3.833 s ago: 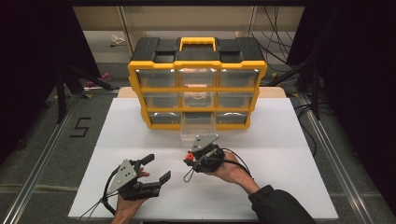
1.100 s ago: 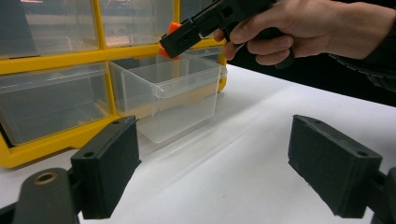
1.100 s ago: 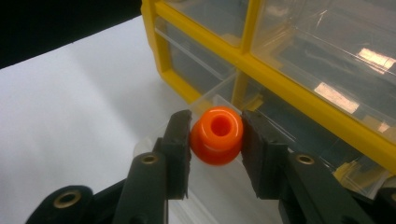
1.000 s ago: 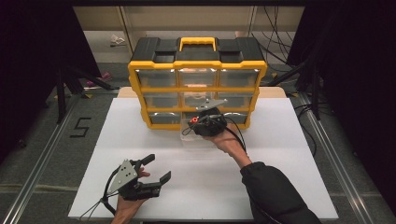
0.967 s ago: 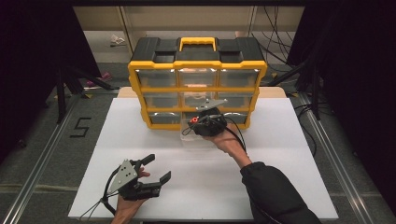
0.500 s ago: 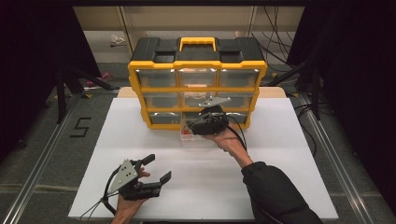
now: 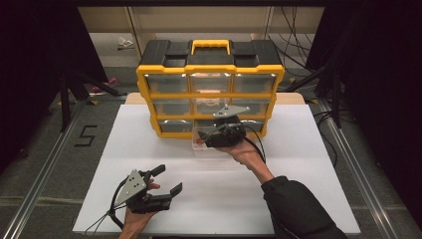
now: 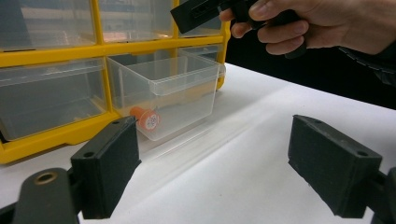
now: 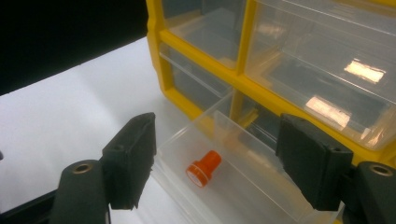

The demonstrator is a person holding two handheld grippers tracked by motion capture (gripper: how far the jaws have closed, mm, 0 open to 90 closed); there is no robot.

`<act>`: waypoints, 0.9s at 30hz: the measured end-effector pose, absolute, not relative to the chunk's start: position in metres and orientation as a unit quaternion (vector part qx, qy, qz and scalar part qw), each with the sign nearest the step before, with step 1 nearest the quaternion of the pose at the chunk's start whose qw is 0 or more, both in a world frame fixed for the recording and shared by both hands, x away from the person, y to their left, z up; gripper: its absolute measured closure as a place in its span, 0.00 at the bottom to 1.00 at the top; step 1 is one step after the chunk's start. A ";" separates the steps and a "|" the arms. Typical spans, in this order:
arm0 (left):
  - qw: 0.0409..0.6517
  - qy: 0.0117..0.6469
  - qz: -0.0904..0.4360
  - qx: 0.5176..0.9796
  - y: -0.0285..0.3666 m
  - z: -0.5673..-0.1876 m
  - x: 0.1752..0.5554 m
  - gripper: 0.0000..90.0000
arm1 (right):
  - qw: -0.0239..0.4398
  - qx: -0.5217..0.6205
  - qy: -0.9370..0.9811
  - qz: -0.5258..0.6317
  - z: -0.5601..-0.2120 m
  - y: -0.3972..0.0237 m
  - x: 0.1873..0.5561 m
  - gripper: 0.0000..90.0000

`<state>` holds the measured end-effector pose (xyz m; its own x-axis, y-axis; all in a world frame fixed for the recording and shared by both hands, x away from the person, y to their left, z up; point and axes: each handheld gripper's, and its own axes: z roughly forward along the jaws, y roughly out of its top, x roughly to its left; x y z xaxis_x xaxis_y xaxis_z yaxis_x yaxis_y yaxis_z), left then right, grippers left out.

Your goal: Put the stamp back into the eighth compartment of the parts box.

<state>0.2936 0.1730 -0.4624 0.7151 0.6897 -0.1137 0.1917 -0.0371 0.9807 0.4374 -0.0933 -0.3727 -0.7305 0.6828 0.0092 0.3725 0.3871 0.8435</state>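
The right gripper (image 7: pixel 211 135), jaws just spread wide and empty above the pulled-out clear drawer (image 9: pixel 243 186), had apparently dropped the small orange piece (image 9: pixel 204 168) inside (the drawer awaited closing), while the left gripper (image 7: pixel 166 180) idled, jaws parted.

A yellow and black cabinet (image 7: pixel 210 89) is holding clear drawers; an orange cap (image 9: pixel 203 168) is lying in one clear drawer (image 8: pixel 169 93).
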 end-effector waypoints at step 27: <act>0.618 0.319 0.202 0.689 0.173 -0.463 0.293 0.18 | 0.179 0.297 0.793 0.501 -0.371 -0.121 0.399 0.33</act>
<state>0.2934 0.1731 -0.4625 0.7146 0.6899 -0.1158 0.1903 -0.0323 0.9812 0.3988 -0.1213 -0.3712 -0.7591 0.6509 0.0134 0.2911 0.3209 0.9012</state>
